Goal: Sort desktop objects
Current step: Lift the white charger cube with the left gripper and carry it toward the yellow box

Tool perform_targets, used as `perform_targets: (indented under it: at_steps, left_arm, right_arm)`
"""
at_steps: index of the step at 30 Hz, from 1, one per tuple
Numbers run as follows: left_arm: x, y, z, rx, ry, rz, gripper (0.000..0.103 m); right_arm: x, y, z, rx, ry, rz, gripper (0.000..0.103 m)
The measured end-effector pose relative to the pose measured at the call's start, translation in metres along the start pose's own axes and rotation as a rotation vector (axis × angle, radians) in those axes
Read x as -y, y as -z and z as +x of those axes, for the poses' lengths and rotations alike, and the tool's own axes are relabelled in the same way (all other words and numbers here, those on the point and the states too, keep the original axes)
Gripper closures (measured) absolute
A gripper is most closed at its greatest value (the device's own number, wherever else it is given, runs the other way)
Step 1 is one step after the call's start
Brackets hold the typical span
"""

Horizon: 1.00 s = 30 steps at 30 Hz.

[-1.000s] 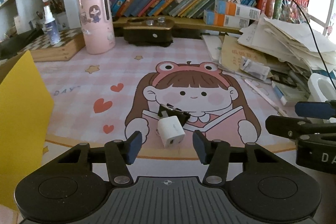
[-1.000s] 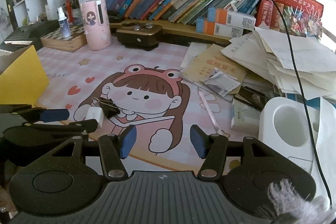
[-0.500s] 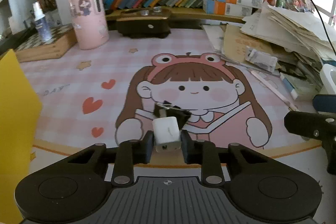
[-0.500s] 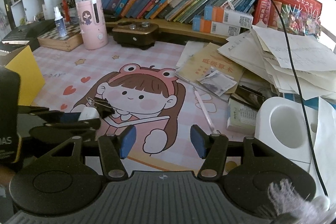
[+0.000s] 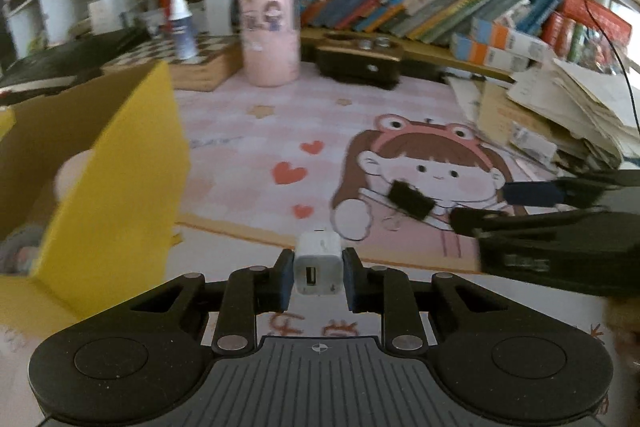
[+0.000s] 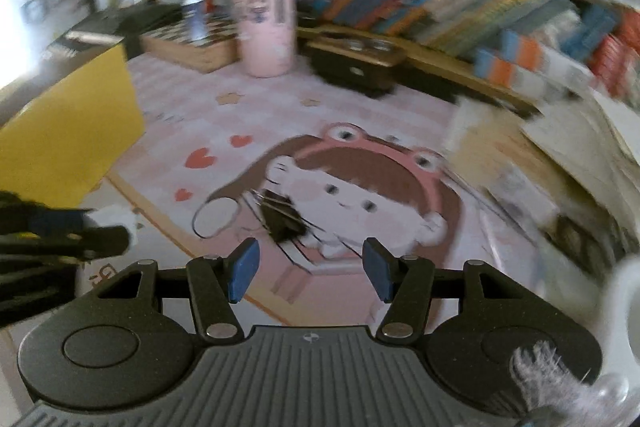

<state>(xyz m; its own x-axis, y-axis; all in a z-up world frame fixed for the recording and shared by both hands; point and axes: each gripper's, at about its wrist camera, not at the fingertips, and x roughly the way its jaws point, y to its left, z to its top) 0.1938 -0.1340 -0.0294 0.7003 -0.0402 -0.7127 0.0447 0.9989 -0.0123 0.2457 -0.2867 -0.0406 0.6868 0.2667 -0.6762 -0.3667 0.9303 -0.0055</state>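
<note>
My left gripper (image 5: pixel 318 277) is shut on a white USB charger (image 5: pixel 319 268) and holds it above the desk mat, beside the open yellow box (image 5: pixel 116 183) at the left. A black binder clip (image 5: pixel 412 200) lies on the cartoon girl mat. My right gripper (image 6: pixel 307 273) is open and empty, just short of the binder clip (image 6: pixel 282 221). The left gripper with the charger (image 6: pixel 116 223) shows at the left of the right wrist view. The right gripper (image 5: pixel 560 223) shows at the right of the left wrist view.
A pink cylinder (image 5: pixel 269 31), a dark speaker (image 5: pixel 360 65) and a wooden checkerboard box (image 5: pixel 200 55) stand at the back below a row of books (image 5: pixel 420 3). Piled papers (image 5: pixel 568 107) cover the right side. A white holder (image 6: pixel 628 307) is at the right.
My left gripper closed on the charger, lifted it and swung left toward the yellow box. My right gripper moved left toward the binder clip and stays open.
</note>
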Motion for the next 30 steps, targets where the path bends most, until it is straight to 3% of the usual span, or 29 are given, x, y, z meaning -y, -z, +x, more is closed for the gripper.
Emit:
perform_targets:
  at_steps: [10,13,17,30]
  left_arm:
    - [-0.008,0.0,-0.018,0.025,-0.021,-0.044,0.079]
    - [-0.005,-0.001,-0.02,0.032,-0.012,-0.044,0.079]
    - [-0.003,-0.002,-0.025,0.05,0.002,-0.04,0.079]
    - [-0.002,0.005,-0.045,0.083,0.048,-0.073,0.079]
  right_arm:
    - [-0.029,-0.009,0.044,0.033,-0.004,-0.226,0.076]
    - [-0.033,-0.008,0.05,0.043,0.004,-0.271,0.091]
    - [-0.033,-0.006,0.04,0.084,0.012,-0.288,0.1]
    - [-0.019,0.006,-0.011,0.07,0.012,-0.15,0.101]
